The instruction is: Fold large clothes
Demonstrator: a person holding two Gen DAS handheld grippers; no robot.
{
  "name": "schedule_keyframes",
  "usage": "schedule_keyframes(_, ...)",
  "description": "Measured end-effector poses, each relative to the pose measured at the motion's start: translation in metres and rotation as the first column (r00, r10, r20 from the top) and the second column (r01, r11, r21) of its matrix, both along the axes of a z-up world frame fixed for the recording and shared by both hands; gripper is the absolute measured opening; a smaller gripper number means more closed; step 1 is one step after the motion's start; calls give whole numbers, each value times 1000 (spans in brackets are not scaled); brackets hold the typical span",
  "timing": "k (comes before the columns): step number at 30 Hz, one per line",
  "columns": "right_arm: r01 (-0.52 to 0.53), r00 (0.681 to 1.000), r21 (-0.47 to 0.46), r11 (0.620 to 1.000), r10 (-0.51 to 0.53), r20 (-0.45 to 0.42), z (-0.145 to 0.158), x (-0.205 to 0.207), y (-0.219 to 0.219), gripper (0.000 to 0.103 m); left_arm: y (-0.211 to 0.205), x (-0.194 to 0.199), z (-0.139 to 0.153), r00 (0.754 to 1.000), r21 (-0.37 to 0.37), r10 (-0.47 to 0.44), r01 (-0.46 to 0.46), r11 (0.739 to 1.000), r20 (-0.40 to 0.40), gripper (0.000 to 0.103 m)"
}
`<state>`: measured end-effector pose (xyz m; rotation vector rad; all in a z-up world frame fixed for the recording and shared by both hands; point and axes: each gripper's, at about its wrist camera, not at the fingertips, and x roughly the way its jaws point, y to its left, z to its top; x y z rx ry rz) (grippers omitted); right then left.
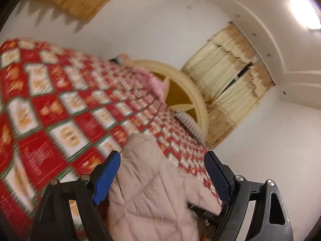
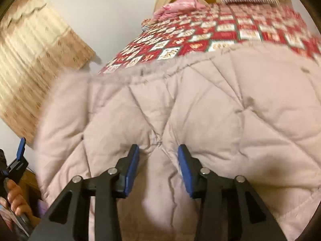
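Left hand-held gripper (image 1: 162, 172) wide apart; right hand-held gripper (image 2: 158, 160) partly parted.

- No text, label, brand, number or sign can be read in either view.
- The red squares of the patchwork bedspread (image 1: 60, 104) carry pale marks that may be lettering, but motion blur leaves them unreadable.
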<state>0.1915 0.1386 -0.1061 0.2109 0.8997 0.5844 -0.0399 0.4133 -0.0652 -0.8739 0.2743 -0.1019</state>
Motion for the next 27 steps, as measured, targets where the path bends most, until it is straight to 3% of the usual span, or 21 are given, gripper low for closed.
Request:
schedule_keyframes(2, 1, 1000, -38, 999, 0, 25, -2, 4, 2, 46, 3, 7, -25, 996, -108, -92, 91, 990, -2, 85)
schedule_keyframes(4, 1, 1000, -51, 999, 0, 31, -3, 8, 0, 46, -3, 24, -52, 981, -202, -190, 181, 963, -28, 85)
schedule_keyframes(9, -4, 1000, -12, 1000, 4, 22, -8, -8, -9, 45, -13, 66, -98, 959, -292, -259, 217, 932, -115, 85)
schedule_keyframes(11, -9, 999, -12, 1000, 10, 35, -10, -23, -11, 45, -19, 80, -116, 934, -374, -314, 235, 897, -169, 86)
schedule_keyframes(13, -12, 999, -22, 1000, 13, 49, -8, -40, -13, 45, -33, 85, -108, 900, -317, -383, 308, 897, -207, 86)
schedule_keyframes(16, -14, 997, -47, 999, 17, 76, -9, -48, -13, 45, -62, 95, -102, 826, -232, -507, 458, 858, -246, 86)
schedule_keyframes(19, -4, 997, -92, 996, 12, 82, -6, -50, -8, 44, -69, 99, -103, 830, -212, -493, 449, 868, -262, 85)
schedule_keyframes(20, 13, 996, -113, 994, -3, 90, -1, -52, -7, 43, -69, 98, -102, 834, -231, -491, 441, 867, -250, 79)
schedule_keyframes(21, 24, 995, -107, 994, -13, 103, 3, -55, -7, 40, -68, 99, -105, 839, -272, -498, 438, 857, -219, 54)
schedule_keyframes(22, 29, 992, -78, 997, -19, 127, 9, -59, -9, 30, -68, 98, -106, 843, -315, -505, 436, 843, -185, 41)
schedule_keyframes(25, 17, 978, -28, 999, -10, 209, 24, -73, -12, 25, -69, 92, -98, 852, -308, -501, 440, 843, -154, 27)
schedule_keyframes(27, 37, 982, -44, 998, -28, 189, 14, -70, -12, 25, -78, 92, -82, 847, -297, -523, 477, 827, -96, 23)
